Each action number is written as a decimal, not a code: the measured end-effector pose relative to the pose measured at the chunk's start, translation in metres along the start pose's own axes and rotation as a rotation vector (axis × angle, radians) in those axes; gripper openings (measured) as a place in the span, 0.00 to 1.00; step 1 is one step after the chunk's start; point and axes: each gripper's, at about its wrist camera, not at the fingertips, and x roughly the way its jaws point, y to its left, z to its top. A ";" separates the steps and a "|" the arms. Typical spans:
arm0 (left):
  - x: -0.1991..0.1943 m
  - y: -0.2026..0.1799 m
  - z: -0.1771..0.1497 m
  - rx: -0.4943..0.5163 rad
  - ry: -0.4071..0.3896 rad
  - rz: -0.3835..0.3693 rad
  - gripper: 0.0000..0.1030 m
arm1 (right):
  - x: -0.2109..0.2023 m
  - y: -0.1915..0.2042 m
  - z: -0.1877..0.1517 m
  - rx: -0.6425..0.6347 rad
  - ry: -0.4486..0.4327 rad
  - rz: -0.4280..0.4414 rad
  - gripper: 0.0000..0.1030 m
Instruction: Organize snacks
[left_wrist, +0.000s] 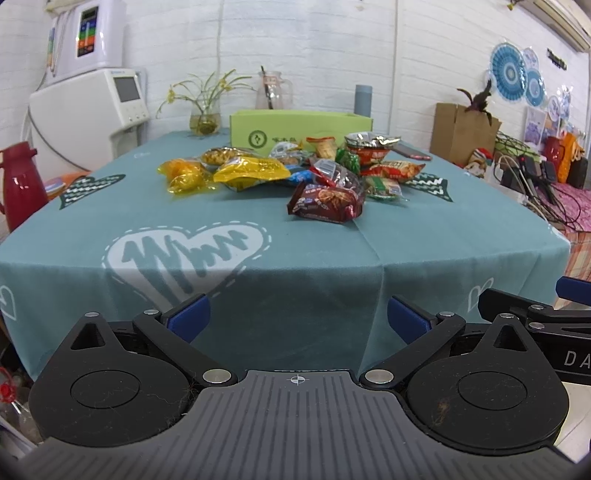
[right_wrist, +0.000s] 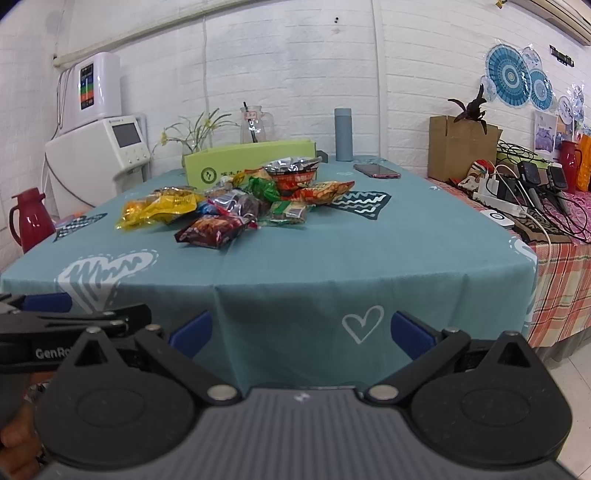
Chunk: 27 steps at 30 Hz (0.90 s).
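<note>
A pile of snack packets lies in the middle of the teal tablecloth (left_wrist: 295, 258): a dark red packet (left_wrist: 325, 201) nearest, yellow packets (left_wrist: 251, 171) at left, a red noodle bowl (left_wrist: 369, 147) behind. An open light green box (left_wrist: 295, 129) stands behind the pile. My left gripper (left_wrist: 299, 321) is open and empty, held in front of the table's near edge. My right gripper (right_wrist: 301, 326) is also open and empty, beside the left one. The right view shows the same dark red packet (right_wrist: 210, 230), yellow packets (right_wrist: 159, 208), bowl (right_wrist: 295, 173) and green box (right_wrist: 251, 162).
A phone (right_wrist: 376, 170), grey bottle (right_wrist: 343, 134), glass pitcher (right_wrist: 255, 125) and flower vase (left_wrist: 203, 122) stand at the table's back. A red thermos (left_wrist: 20, 184) and white appliance (left_wrist: 92, 110) are at left. A side table (right_wrist: 554, 258) with cables and a cardboard box (right_wrist: 461, 147) stands at right.
</note>
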 end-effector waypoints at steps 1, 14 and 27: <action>0.000 0.000 0.000 0.000 0.002 0.000 0.89 | 0.000 0.000 0.000 0.000 0.000 0.000 1.00; 0.004 0.004 -0.003 -0.021 0.019 0.018 0.90 | 0.004 0.002 -0.003 -0.008 0.011 0.002 1.00; 0.002 0.003 -0.004 -0.027 0.026 0.008 0.90 | 0.005 0.004 -0.003 -0.017 0.020 0.006 1.00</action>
